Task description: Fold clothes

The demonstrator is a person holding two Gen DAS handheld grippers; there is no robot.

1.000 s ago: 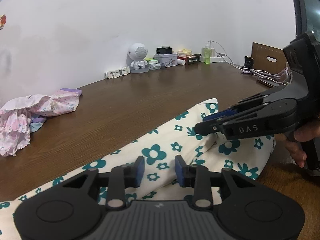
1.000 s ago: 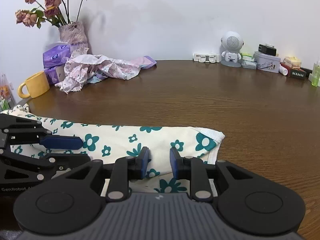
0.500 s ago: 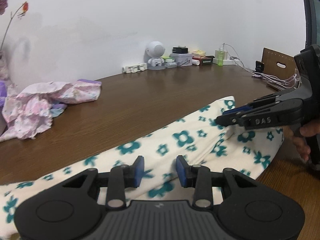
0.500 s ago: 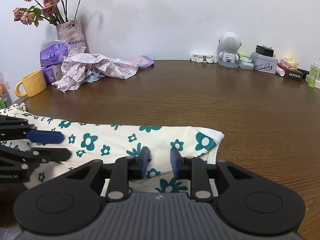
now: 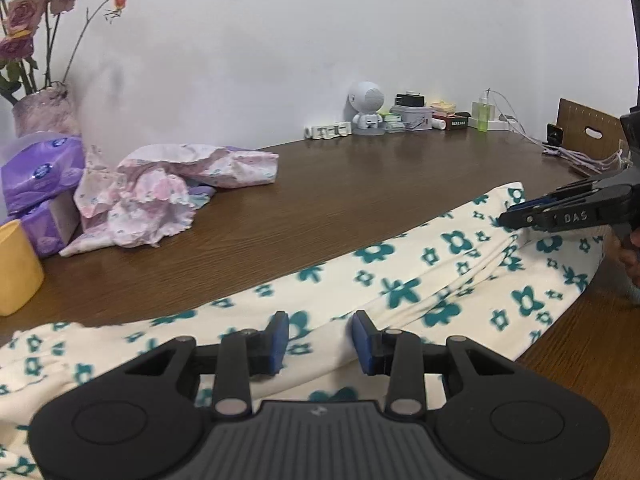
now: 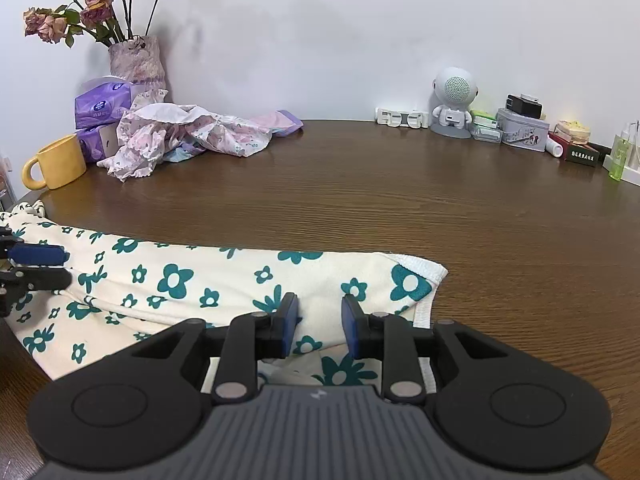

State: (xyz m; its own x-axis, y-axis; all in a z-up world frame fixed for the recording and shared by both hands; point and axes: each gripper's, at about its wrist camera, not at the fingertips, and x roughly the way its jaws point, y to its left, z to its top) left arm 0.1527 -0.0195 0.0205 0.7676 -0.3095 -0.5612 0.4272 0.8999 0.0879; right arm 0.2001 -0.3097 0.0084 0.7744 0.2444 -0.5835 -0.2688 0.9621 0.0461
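Left wrist camera sat low over the worktop (image 5: 360, 208), facing along and right toward the back wall. Right wrist camera looked straight across from the near edge. Both shared the floral garment (image 5: 400, 292) (image 6: 192, 276), astronaut speaker (image 5: 366, 110) (image 6: 454, 100), and yellow mug (image 6: 56, 162).

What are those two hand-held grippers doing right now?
Left hand-held gripper: open, over the floral cloth, holding nothing.
Right hand-held gripper: open, holding nothing.

Brown wooden table (image 6: 400, 208) carries floral garment (image 6: 200, 276) (spread flat), mug (image 6: 56, 162).
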